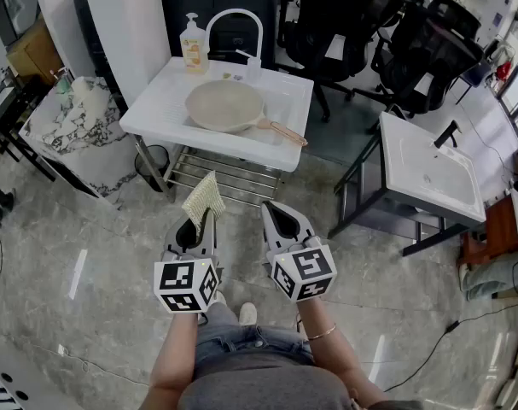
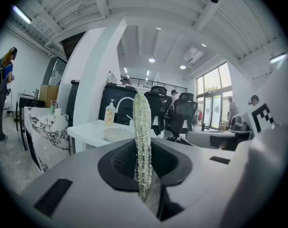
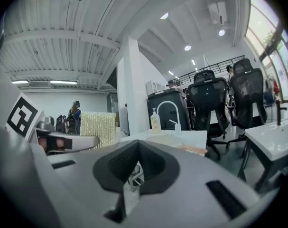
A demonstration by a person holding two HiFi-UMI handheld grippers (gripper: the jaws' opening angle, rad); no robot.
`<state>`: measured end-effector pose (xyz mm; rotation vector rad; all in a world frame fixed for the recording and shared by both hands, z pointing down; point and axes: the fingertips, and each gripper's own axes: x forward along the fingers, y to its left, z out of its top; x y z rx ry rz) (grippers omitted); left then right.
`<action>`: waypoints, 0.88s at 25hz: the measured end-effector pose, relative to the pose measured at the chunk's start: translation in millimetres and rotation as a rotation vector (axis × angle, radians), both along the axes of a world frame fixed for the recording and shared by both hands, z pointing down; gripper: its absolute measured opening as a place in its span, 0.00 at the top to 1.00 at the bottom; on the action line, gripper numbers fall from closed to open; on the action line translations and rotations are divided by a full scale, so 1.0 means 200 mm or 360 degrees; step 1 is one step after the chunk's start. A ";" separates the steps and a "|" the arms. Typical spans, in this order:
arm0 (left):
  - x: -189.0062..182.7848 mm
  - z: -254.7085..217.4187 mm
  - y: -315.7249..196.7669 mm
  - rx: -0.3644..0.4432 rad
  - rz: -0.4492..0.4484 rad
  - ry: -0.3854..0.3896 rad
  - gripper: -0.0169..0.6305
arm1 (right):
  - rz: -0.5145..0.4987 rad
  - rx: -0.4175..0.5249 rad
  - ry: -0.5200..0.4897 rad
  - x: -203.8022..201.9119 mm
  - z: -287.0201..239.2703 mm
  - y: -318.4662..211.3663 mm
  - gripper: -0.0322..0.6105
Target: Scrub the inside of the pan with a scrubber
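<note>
Left gripper (image 1: 196, 227): jaws clamped on the scrubber (image 1: 204, 198), held upright. Right gripper (image 1: 284, 220): jaws together, empty. I judge this the approach step. The pan (image 1: 224, 105) sits far ahead on the white counter (image 1: 156, 114), well apart. Next I'd close in and lower the scrubber inside.

Before you, a glossy grey stone floor (image 1: 79, 246) carries a white sink stand (image 1: 156, 111) far centre, a marble-patterned cabinet (image 1: 66, 125) left, a second white basin (image 1: 412, 156) right, black office chairs (image 1: 425, 45) beyond, with tall windows (image 2: 211, 96) far right and round ceiling lights (image 2: 152, 60).
</note>
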<state>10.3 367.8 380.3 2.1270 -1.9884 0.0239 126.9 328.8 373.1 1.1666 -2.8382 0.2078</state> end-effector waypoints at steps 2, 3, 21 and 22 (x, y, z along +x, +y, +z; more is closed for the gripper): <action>0.01 0.01 0.01 -0.0009 0.0007 -0.0007 0.87 | 0.0010 -0.0007 0.0005 0.01 0.01 0.00 0.94; 0.01 0.01 0.01 -0.0012 0.0010 -0.0012 0.87 | 0.0012 -0.0009 0.0006 0.01 0.02 0.00 0.94; 0.05 0.03 -0.11 -0.0041 0.0027 -0.0039 0.87 | 0.0050 -0.0052 -0.0058 0.10 0.02 -0.10 0.93; 0.05 0.03 -0.12 -0.0041 0.0023 -0.0039 0.87 | 0.0065 -0.0052 -0.0064 0.11 0.02 -0.11 0.93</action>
